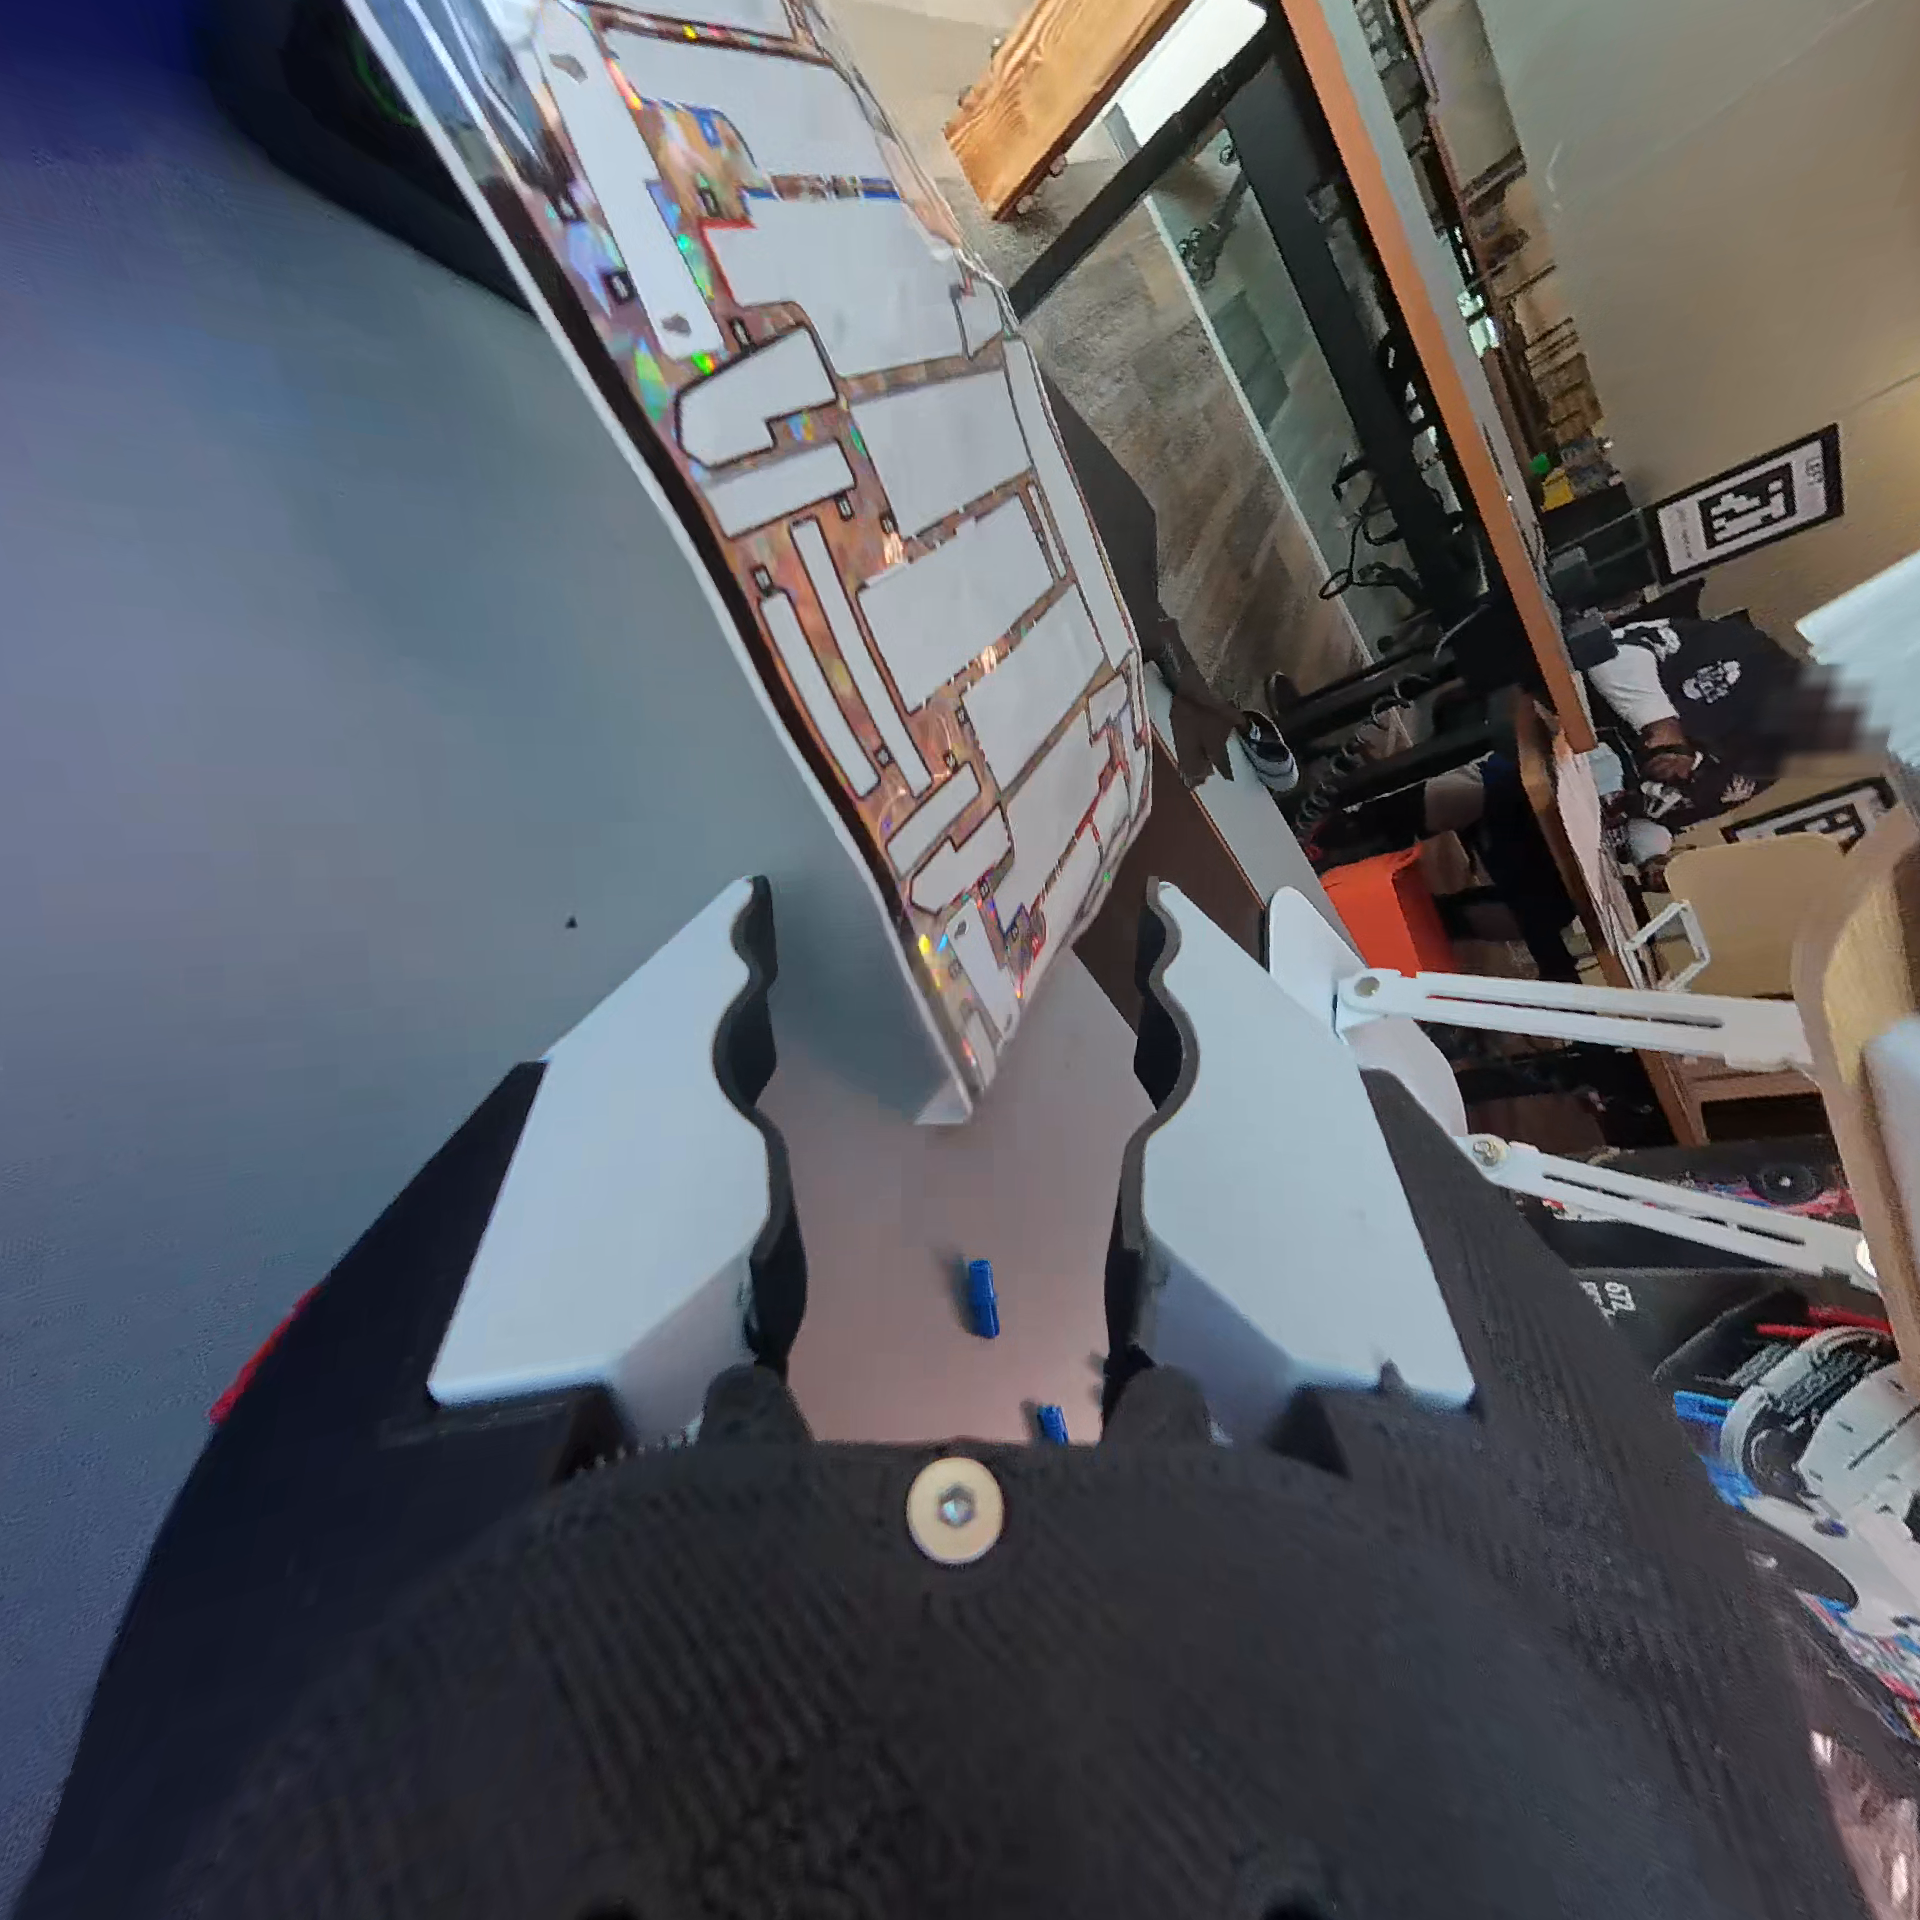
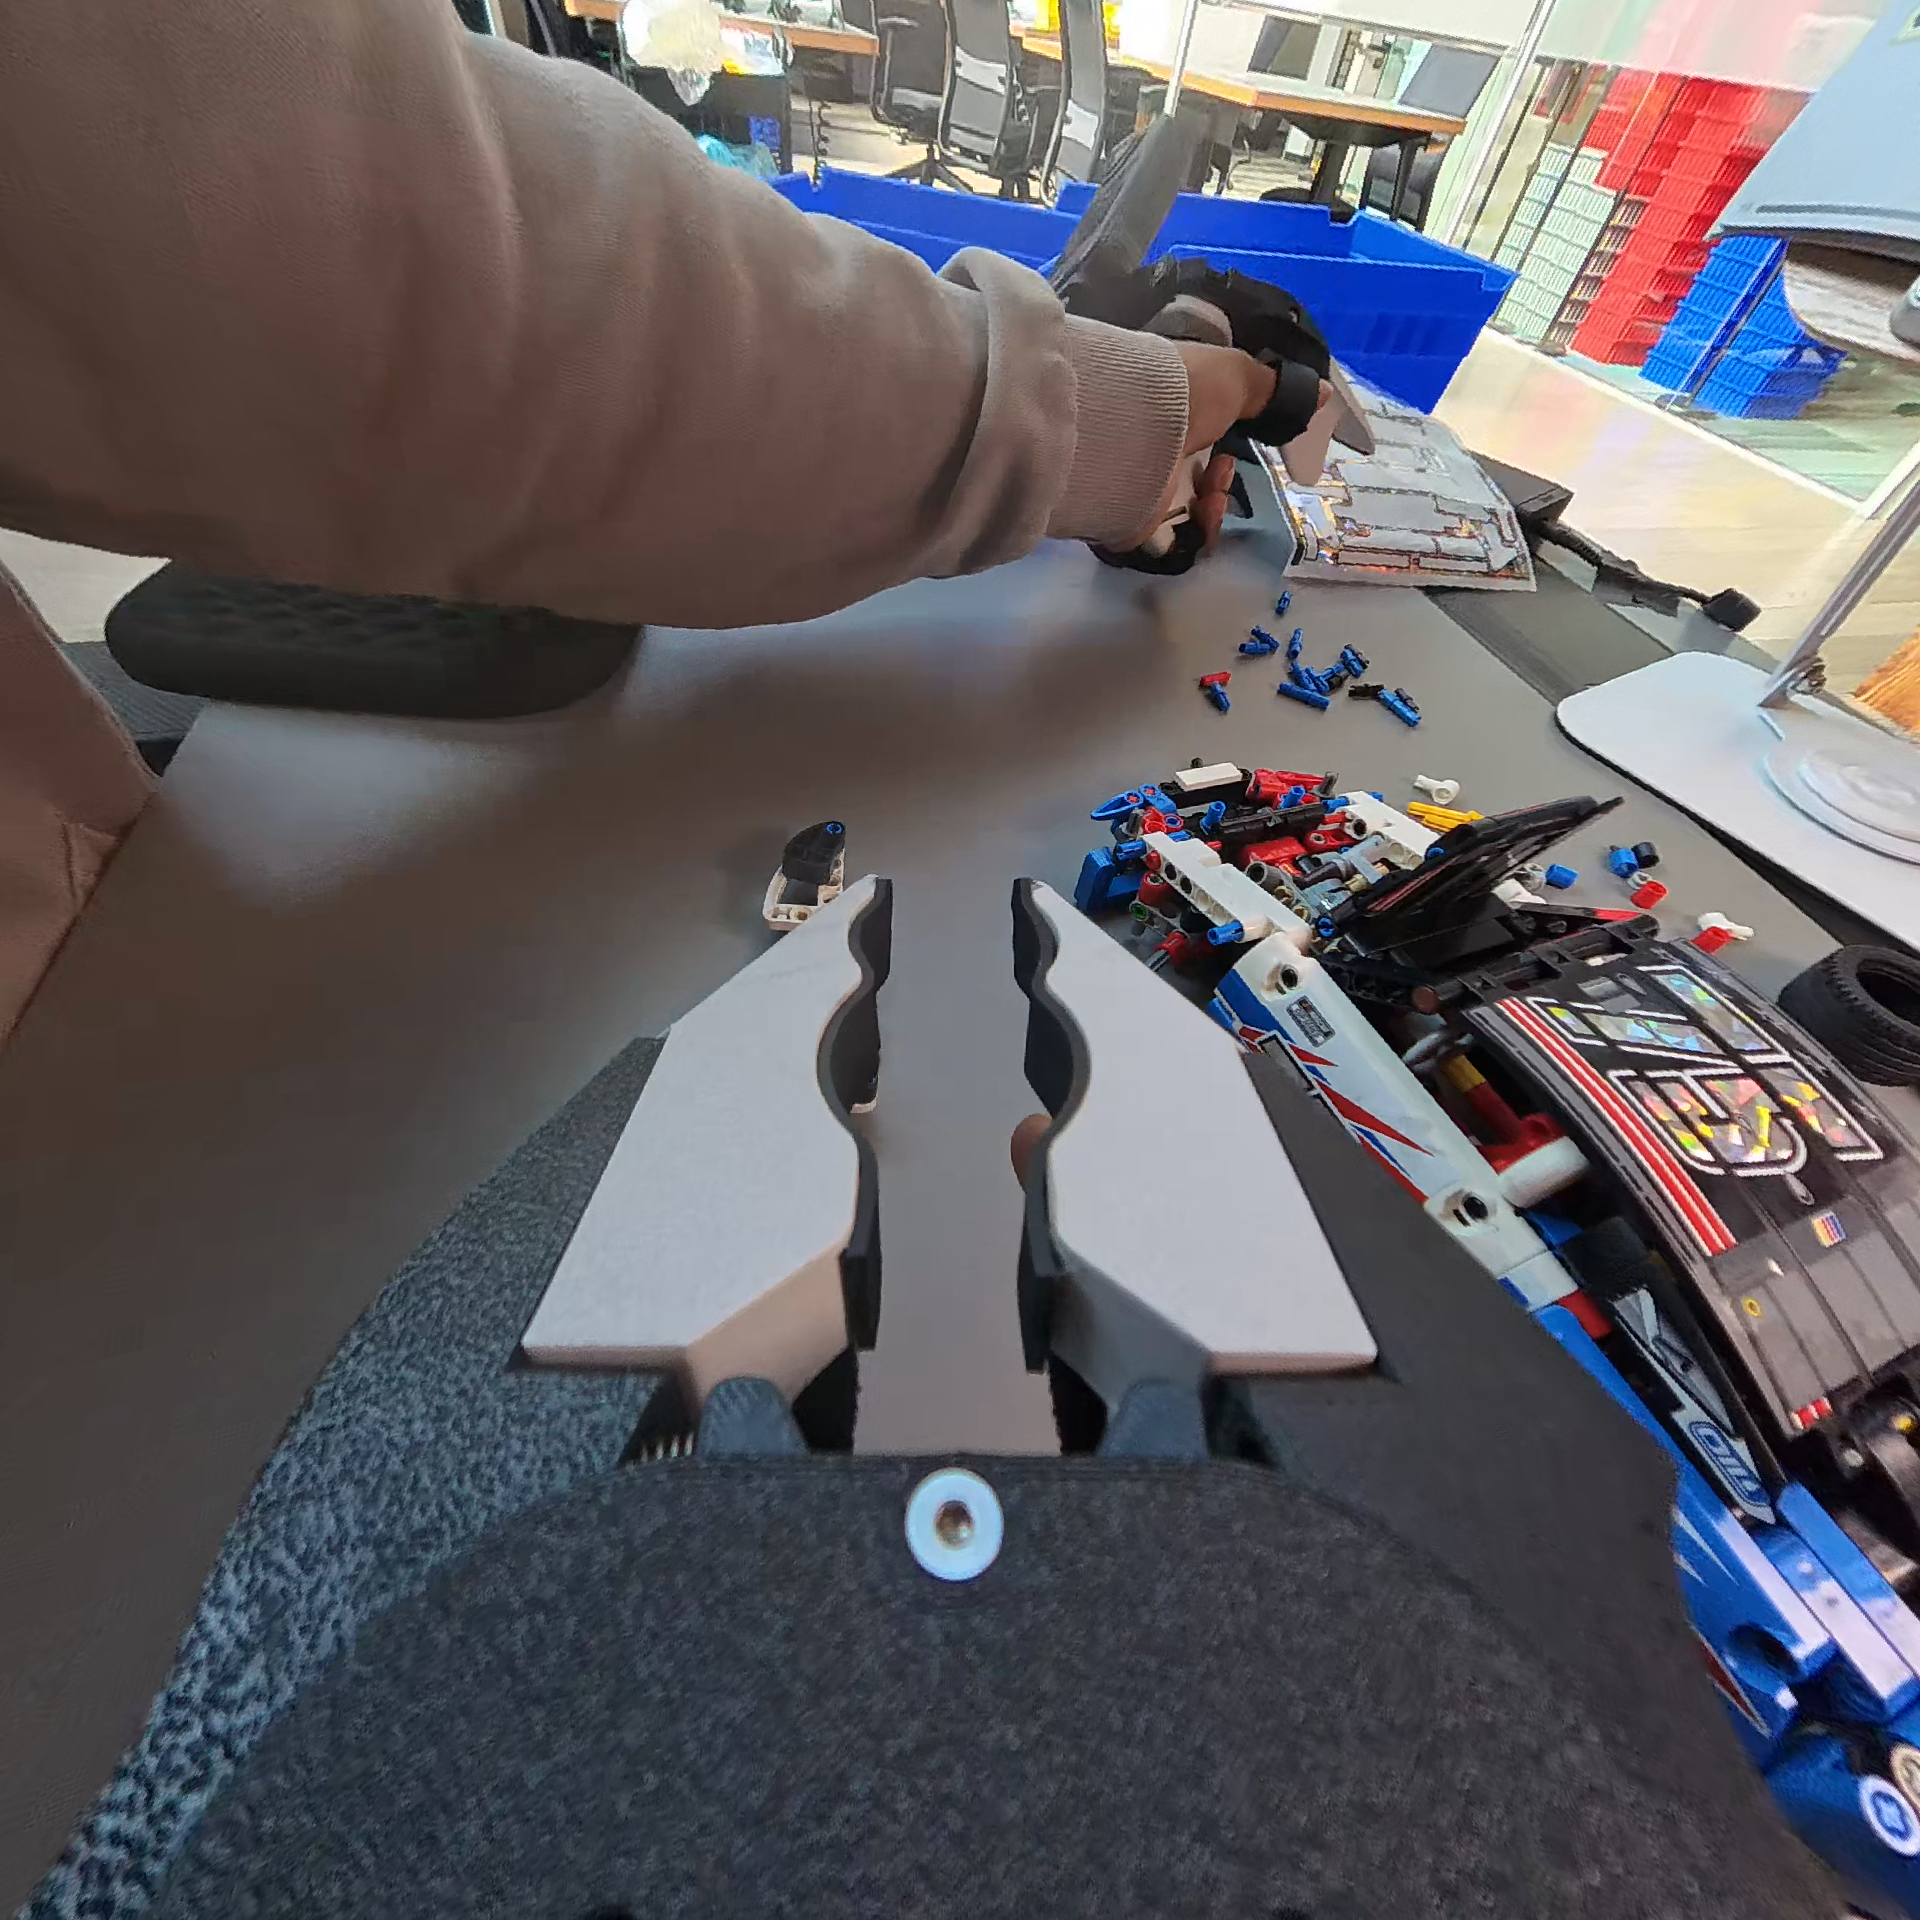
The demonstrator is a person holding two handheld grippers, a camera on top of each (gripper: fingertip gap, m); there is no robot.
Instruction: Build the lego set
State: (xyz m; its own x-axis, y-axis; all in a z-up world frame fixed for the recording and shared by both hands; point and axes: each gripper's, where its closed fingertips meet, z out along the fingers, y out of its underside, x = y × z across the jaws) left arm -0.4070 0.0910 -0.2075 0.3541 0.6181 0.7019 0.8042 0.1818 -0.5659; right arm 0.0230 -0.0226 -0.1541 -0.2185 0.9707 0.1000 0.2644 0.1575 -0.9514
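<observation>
My left gripper (image 1: pixel 956 914) is open and empty, tilted low over the grey table, with its tips near the edge of a shiny sticker sheet (image 1: pixel 883 520). Two blue pins (image 1: pixel 980 1294) lie on the table between its fingers. In the right wrist view a hand in a beige sleeve holds it (image 2: pixel 1330 436) over the sticker sheet (image 2: pixel 1403 509). My right gripper (image 2: pixel 951 904) is open with a narrow gap and empty, above the table just left of the partly built blue, white and black lego car (image 2: pixel 1558 1091). The car also shows in the left wrist view (image 1: pixel 1818 1444).
A loose pile of blue pins (image 2: pixel 1309 670) lies beyond the car. A small black and white piece (image 2: pixel 805 868) lies by my right gripper's left finger. A black tyre (image 2: pixel 1860 1013), a white lamp base (image 2: pixel 1714 738) and blue bins (image 2: pixel 1351 270) stand right and back. About 45 cm separates my left fingertips from my right.
</observation>
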